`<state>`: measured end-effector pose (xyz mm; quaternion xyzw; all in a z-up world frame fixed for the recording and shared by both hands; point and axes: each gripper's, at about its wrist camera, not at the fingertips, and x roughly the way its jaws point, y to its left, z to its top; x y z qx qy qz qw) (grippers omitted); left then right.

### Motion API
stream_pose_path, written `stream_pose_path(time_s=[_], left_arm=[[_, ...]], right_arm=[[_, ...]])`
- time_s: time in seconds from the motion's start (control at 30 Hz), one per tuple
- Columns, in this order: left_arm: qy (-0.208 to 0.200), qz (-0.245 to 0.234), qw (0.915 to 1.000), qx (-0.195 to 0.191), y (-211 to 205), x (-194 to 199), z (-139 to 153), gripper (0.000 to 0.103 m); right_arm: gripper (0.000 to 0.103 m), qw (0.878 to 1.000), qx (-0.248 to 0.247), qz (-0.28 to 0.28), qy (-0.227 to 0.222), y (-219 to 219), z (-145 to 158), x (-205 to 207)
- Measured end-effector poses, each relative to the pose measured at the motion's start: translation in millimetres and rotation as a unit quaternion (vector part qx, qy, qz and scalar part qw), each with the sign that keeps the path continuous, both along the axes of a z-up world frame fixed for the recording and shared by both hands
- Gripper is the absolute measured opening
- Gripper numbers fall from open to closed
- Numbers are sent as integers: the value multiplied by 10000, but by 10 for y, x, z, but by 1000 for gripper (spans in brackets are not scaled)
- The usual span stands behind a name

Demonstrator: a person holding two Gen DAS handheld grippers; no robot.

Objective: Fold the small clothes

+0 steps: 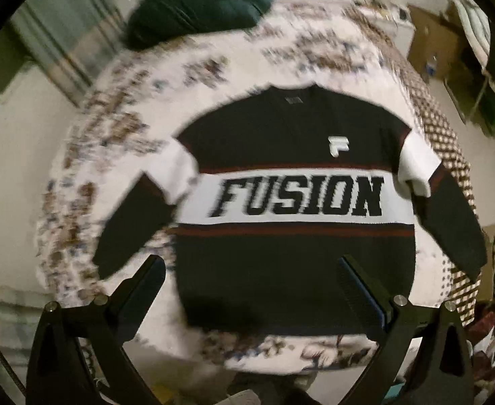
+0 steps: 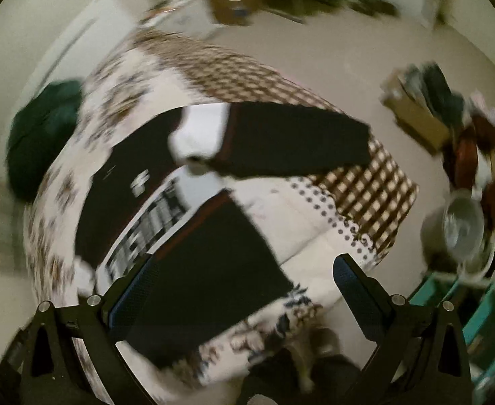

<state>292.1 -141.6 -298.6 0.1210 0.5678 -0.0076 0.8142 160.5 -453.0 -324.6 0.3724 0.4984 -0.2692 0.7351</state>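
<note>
A black sweater (image 1: 291,260) with a white band reading FUSION and dark red stripes lies flat, face up, on a patterned bed cover (image 1: 112,128), sleeves spread to both sides. My left gripper (image 1: 252,263) is open and empty, held above the sweater's lower hem. In the right wrist view the sweater (image 2: 213,263) lies at a slant, its right sleeve (image 2: 298,145) stretched toward the bed's edge. My right gripper (image 2: 244,266) is open and empty above the sweater's lower right corner. Both views are blurred by motion.
A dark green bundle of cloth (image 1: 197,6) lies at the bed's far end. A brown checked blanket (image 2: 365,182) covers the bed's right edge. Cardboard boxes (image 1: 433,44), a metal pot (image 2: 463,226) and clutter (image 2: 449,111) stand on the floor to the right.
</note>
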Motion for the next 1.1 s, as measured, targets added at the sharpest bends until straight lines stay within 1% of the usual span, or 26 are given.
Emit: stream_pose_path(time_s=[0.03,0.07,0.1,0.13,0.17,0.2,0.23,0.3,0.33,0.37,0.4,0.47,0.53,0.6,0.67,0.77,0.8,0.83,0.9,0.93,0.97,1.0,1.03,1.1], left_arm=[[94,-34,9999,-31,-71,132,-227,103],[148,-64,9999,-56,-111,198,-377,103],[230,-92,9997,-48,-167,288,-556,103],[310,-137,9994,-36,-225,377,-770,103],[367,-185,9992,-24,-273,436,-922,103],[457,-264,9986,47,-354,533,-1164,103],[498,-319,9982,107,-392,561,-1297,103],[598,-440,9969,246,-487,668,-1640,103],[647,-471,9964,285,-516,702,-1766,103],[711,-482,9958,313,-539,735,-1885,103],[814,-466,9949,364,-570,771,-2053,103],[895,-449,9940,441,-638,840,-2253,103],[893,-397,9941,463,-676,897,-2374,103],[935,-280,9942,455,-681,931,-2481,103],[1045,-63,9940,323,-663,991,-2590,103],[1102,163,9937,144,-629,1055,-2645,103],[1115,223,9935,98,-628,1068,-2659,103],[1113,263,9934,71,-627,1071,-2662,103],[1096,264,9936,85,-635,1068,-2665,103],[1082,254,9938,99,-644,1060,-2662,103],[1072,260,9938,99,-658,1057,-2665,103],[1066,277,9939,94,-661,1044,-2658,103],[1061,284,9939,103,-690,1051,-2661,103],[1074,297,9937,132,-655,1085,-2651,103]], right_arm=[[103,9997,59,-237,12,-98,-210,-13],[103,9987,145,-485,-26,-194,-424,-38],[103,9967,239,-773,-62,-337,-693,-49],[103,9942,321,-1020,-87,-458,-894,-67],[103,9906,411,-1297,-108,-568,-1110,-109],[103,9845,615,-1629,-217,-702,-1361,-176],[103,9776,777,-1925,-334,-817,-1572,-233],[103,9629,941,-2480,-500,-1026,-2003,-337],[103,9566,977,-2690,-556,-1098,-2176,-372],[103,9486,1003,-2925,-673,-1222,-2416,-415],[103,9424,1043,-3089,-744,-1281,-2553,-438],[103,9261,1171,-3416,-1094,-1424,-2840,-466],[103,9107,1177,-3689,-1440,-1577,-3084,-472],[103,8998,1134,-3838,-1738,-1712,-3271,-448],[102,8950,1088,-3902,-1869,-1804,-3408,-396],[99,8953,887,-3922,-1919,-1944,-3559,-267],[95,8938,769,-3979,-1922,-1985,-3593,-245],[87,8902,644,-4095,-1892,-2033,-3617,-254],[85,8776,651,-4306,-2001,-2175,-3648,-279],[77,8662,641,-4498,-2080,-2250,-3678,-290],[65,8615,686,-4585,-2073,-2319,-3700,-305],[29,8620,679,-4640,-1924,-2401,-3692,-332],[16,8656,660,-4603,-1856,-2472,-3678,-335],[15,8724,623,-4456,-1912,-2654,-3581,-358]])
